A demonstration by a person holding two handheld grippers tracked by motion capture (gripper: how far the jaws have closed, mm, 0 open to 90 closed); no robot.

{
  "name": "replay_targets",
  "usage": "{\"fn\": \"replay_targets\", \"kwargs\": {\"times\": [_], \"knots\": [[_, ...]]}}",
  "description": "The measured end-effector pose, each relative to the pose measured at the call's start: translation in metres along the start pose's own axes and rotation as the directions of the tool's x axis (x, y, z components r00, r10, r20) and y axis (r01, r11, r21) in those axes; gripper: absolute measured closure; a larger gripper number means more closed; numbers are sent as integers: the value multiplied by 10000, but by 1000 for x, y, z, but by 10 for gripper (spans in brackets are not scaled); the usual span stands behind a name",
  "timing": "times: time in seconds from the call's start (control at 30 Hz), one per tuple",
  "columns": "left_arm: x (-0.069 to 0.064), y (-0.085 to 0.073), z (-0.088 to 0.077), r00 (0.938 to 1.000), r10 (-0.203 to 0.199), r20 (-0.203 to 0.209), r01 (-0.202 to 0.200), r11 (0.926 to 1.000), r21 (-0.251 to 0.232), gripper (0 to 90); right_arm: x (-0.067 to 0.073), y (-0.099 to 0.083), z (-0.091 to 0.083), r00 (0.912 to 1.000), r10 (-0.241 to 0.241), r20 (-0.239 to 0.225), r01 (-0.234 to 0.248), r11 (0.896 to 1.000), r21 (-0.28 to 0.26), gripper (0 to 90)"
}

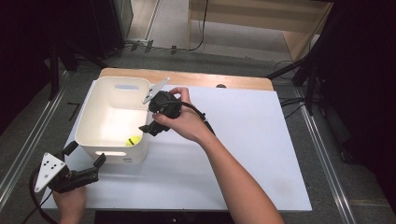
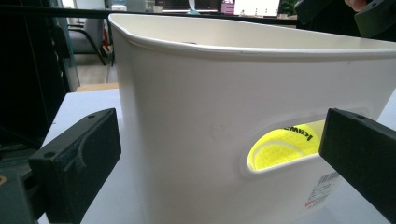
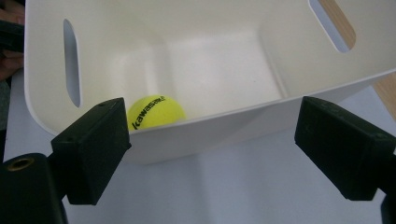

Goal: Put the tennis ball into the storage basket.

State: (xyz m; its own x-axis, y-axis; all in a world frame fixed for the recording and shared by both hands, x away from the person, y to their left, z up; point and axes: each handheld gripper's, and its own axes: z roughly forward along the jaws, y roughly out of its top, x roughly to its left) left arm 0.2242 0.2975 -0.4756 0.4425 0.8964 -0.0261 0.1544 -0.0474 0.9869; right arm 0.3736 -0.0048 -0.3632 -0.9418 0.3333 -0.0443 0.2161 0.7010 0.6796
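A white plastic bin (image 1: 89,108) with slot handles stands at the left of the white board. A yellow tennis ball (image 1: 133,140) lies in its near right corner. My right gripper (image 1: 149,127) hovers at the bin's right rim, tilted down toward the inside, jaws open with nothing between them. In the right gripper view (image 3: 215,149) the ball (image 3: 154,112) rests on the bin floor beyond the rim (image 3: 233,116). My left gripper (image 1: 85,155) stands open at the bin's near left corner. In the left gripper view (image 2: 219,154) it faces the wall (image 2: 187,93), and the ball (image 2: 280,147) shows through the handle slot.
The white board (image 1: 243,154) covers most of a wooden table (image 1: 187,77), with bare room to the right of the bin. Dark floor and metal rails (image 1: 28,135) flank the table. A wooden piece of furniture (image 1: 261,18) stands at the back.
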Motion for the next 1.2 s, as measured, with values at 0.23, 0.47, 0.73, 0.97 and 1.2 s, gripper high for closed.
{"fn": "replay_targets", "kwargs": {"times": [0.23, 0.47, 0.73, 0.97, 1.2], "knots": [[0, 0, 0, 10000, -7, -10, 7, 10000, 23, 0, -4, -15, -9, 9994, 266, 203, -266, 9996, 27, 91], [0, 0, 0, 10000, 59, -14, -59, 10000, 78, 0, -8, -31, -17, 9980, 525, 356, -526, 9986, 8, 91], [0, 0, 0, 10000, 17, -10, -17, 10000, 46, 0, -12, -47, -28, 9952, 789, 576, -787, 9969, -57, 91], [0, 0, 0, 10000, 37, -7, -37, 10000, 61, 0, -14, -65, -38, 9912, 1055, 806, -1044, 9944, -174, 91], [0, 0, 0, 10000, 69, -7, -69, 9999, 86, 0, -16, -86, -45, 9853, 1387, 1002, -1366, 9902, -280, 91]]}}
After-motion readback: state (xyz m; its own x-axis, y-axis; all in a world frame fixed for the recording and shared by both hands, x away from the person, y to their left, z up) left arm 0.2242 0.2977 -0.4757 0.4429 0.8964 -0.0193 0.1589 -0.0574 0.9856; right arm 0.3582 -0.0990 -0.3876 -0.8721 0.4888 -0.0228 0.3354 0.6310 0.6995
